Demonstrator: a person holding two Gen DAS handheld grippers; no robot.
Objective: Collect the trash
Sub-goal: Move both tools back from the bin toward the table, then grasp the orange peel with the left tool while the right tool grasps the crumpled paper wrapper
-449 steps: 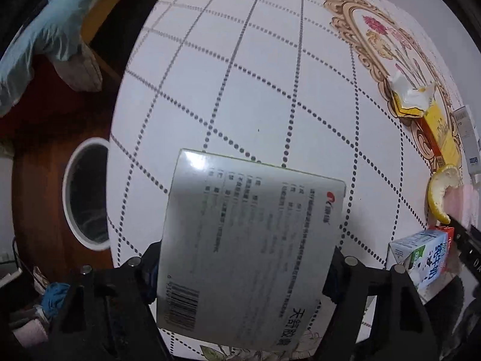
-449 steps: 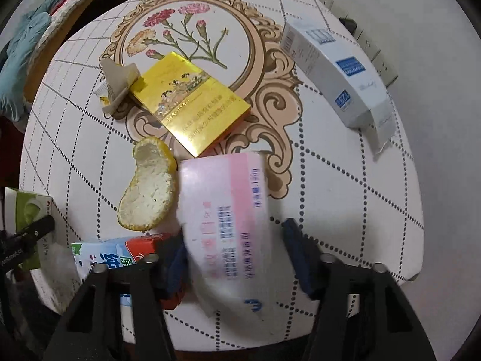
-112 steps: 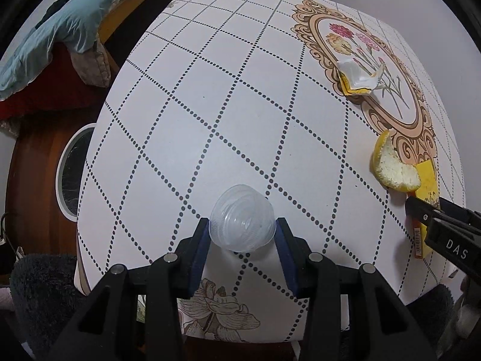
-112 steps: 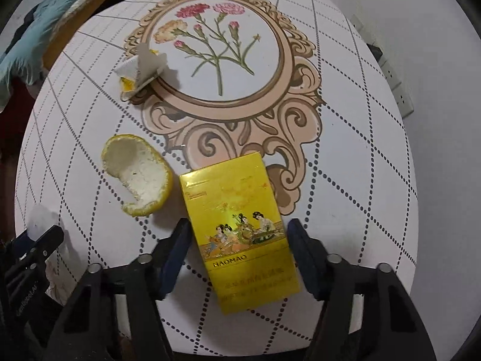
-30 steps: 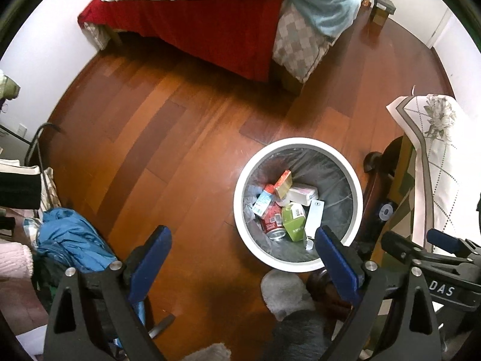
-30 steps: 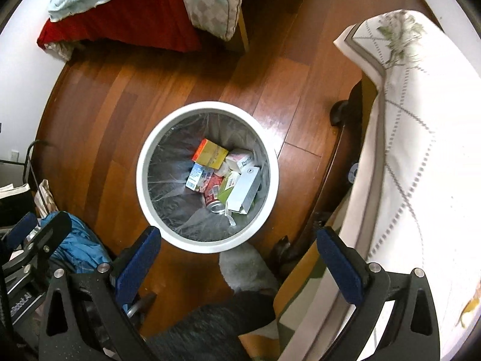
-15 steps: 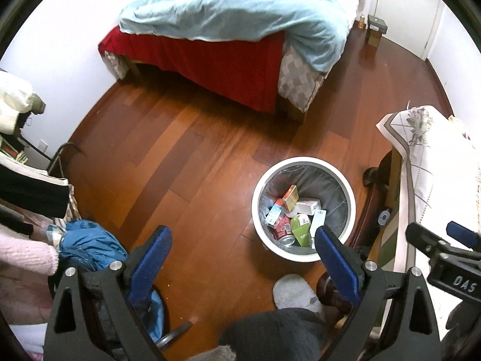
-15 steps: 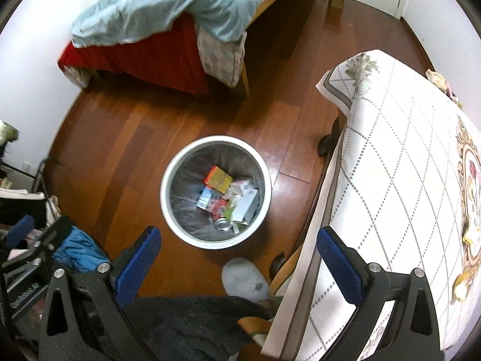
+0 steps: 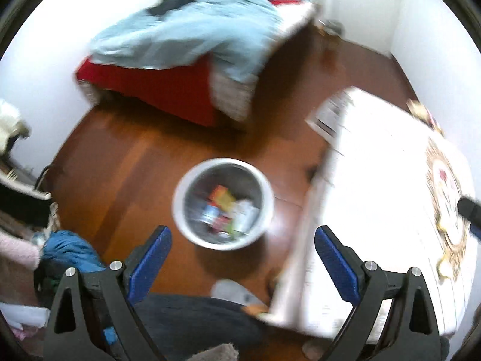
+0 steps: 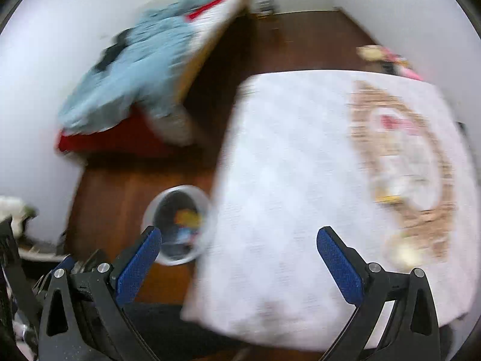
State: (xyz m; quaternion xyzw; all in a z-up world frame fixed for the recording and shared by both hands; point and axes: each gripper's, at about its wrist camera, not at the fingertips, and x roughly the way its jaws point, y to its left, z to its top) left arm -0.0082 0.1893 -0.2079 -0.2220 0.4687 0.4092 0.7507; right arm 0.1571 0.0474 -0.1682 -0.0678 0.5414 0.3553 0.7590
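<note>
Both views motion-blurred, details soft

Left gripper (image 9: 242, 242): jaws spread wide apart, blue pads bare, nothing between them. Held high above the wooden floor (image 9: 126, 162), looking down

Waste bin (image 9: 223, 203), round, white rim, grey liner, standing on the floor just beside the bench edge. Seen between and beyond the left gripper's jaws. Collected trash inside (image 9: 225, 207): several small boxes and cartons, orange, blue, red, green and white; single items not separable in the blur

Bench (image 9: 375, 198) at right of left view, covered by white cloth with dotted diamond grid and a gold ornamental medallion (image 9: 445, 207) with flowers. Dark tip of the other gripper entering at the right edge over the medallion

Right gripper (image 10: 239, 251): jaws wide apart, nothing held. Over the near part of the bench (image 10: 288, 198). Waste bin (image 10: 178, 224) seen at lower left, partly hidden behind the bench cloth edge and just beyond the left blue pad

On the medallion (image 10: 402, 156) in right view: a small yellowish scrap (image 10: 387, 197) near its lower left, and a pale rounded object (image 10: 401, 251) below it; too blurred to identify

Bed (image 9: 192, 45) with light blue duvet and red skirt, well apart from the bin. Blue clothing heap (image 9: 67, 251) on the floor at left
</note>
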